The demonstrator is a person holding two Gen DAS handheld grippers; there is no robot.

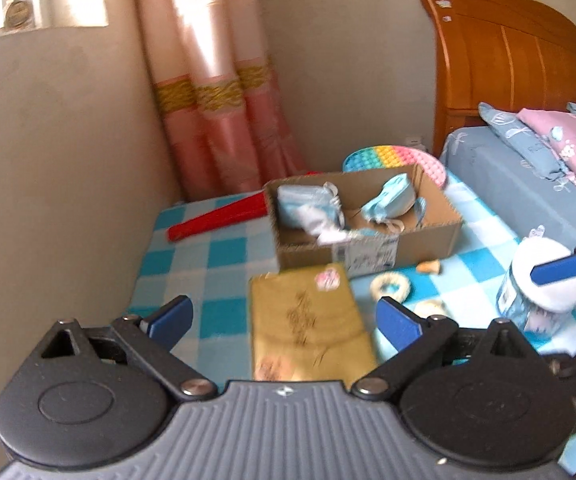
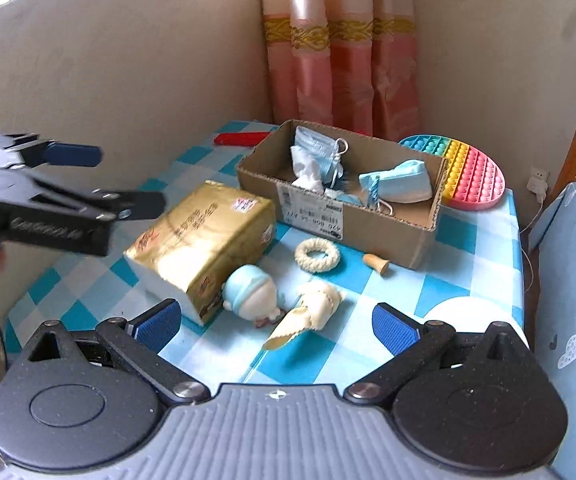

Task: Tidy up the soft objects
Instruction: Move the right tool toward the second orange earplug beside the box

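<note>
A cardboard box [image 2: 367,220] [image 1: 431,236] holds several light blue face masks [image 2: 397,186] [image 1: 307,204]. A gold tissue pack [image 2: 204,240] [image 1: 309,320] lies in front of it. Beside the pack lie a doll with a blue hat [image 2: 252,292], a cream soft toy [image 2: 307,316] and a cream rope ring [image 2: 316,255] [image 1: 391,288]. My left gripper [image 1: 284,320] is open above the tissue pack; it also shows in the right wrist view [image 2: 108,180]. My right gripper [image 2: 274,324] is open above the doll and soft toy.
A blue-checked cloth [image 2: 467,272] covers the table. A rainbow pop pad [image 2: 467,176] leans behind the box, a red object [image 1: 216,220] lies to its left. A white-lidded jar [image 1: 543,284], a small wooden piece [image 2: 375,264], a bed [image 1: 527,184] and curtain [image 2: 339,80] are around.
</note>
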